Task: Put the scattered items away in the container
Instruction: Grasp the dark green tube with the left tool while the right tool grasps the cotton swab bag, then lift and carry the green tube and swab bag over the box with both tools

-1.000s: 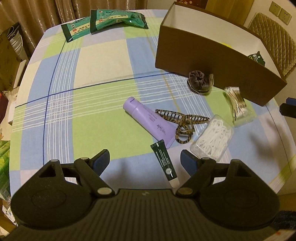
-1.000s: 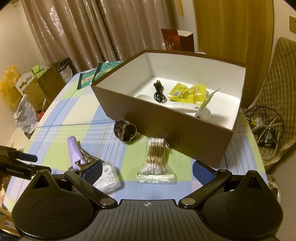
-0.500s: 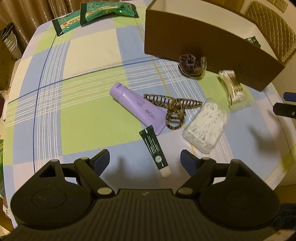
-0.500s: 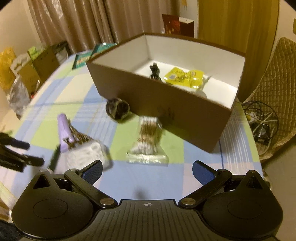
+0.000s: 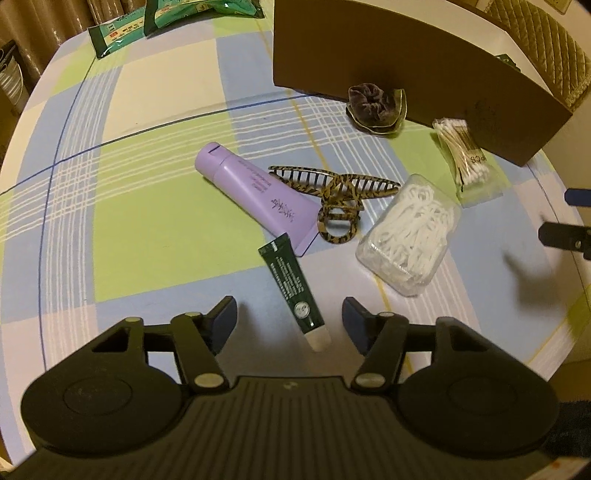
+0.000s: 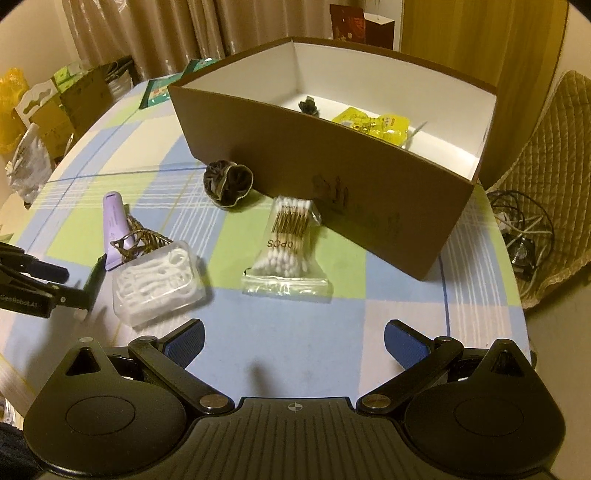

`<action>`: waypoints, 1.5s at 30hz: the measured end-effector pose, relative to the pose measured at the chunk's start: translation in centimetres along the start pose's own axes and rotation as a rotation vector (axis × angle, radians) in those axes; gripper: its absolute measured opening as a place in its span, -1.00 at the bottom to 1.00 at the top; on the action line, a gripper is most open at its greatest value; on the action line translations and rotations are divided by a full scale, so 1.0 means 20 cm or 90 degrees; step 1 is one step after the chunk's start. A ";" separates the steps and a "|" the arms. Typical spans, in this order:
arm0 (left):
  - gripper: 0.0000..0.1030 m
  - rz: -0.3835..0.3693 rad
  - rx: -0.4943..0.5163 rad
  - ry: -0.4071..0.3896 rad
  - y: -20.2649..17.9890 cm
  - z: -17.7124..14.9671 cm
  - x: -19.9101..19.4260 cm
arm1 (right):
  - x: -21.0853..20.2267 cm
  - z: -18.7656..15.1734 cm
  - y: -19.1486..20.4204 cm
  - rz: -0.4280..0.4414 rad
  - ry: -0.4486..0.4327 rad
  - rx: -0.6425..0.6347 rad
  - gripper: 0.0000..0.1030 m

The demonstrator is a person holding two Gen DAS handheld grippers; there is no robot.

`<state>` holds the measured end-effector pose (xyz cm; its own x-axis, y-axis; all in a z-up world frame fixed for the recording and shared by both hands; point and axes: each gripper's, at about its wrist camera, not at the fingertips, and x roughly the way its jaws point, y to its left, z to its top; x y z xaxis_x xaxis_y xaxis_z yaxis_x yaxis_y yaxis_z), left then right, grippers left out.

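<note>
A brown box with a white inside stands on the checked tablecloth and holds a cable and yellow packets. Scattered before it lie a dark scrunchie, a bag of cotton swabs, a clear case of floss picks, a tortoiseshell hair claw, a purple tube and a small dark green tube. My left gripper is open, its fingers either side of the green tube's cap end. My right gripper is open and empty, just before the swab bag.
Green packets lie at the table's far left. A quilted chair and cables on the floor are to the right of the table. Bags and boxes stand beyond the left edge.
My left gripper has moved forward and down, so the green tube now lies between its fingers. My right gripper has dropped lower and closer to the swab bag.
</note>
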<state>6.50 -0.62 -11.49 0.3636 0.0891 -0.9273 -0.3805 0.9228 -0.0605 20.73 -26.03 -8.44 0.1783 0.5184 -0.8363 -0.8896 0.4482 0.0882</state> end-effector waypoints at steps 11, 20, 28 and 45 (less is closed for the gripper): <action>-0.73 -0.001 -0.015 0.008 0.02 0.02 0.07 | 0.05 0.02 -0.02 0.004 -0.008 0.001 0.96; -0.75 0.065 -0.089 0.003 0.21 0.00 0.04 | 0.19 0.10 0.04 0.003 -0.033 -0.022 0.36; -0.75 0.074 -0.127 -0.005 0.30 0.03 0.04 | 0.38 0.23 0.07 -0.032 -0.048 -0.029 -0.04; -0.72 0.068 -0.080 -0.006 0.27 0.09 0.09 | 0.32 0.08 0.03 -0.020 0.000 -0.057 -0.38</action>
<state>6.63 5.28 -12.73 0.3236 0.1885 -0.9272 -0.5200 0.8541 -0.0078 21.96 -21.30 -12.97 0.2061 0.5057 -0.8378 -0.9177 0.3970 0.0138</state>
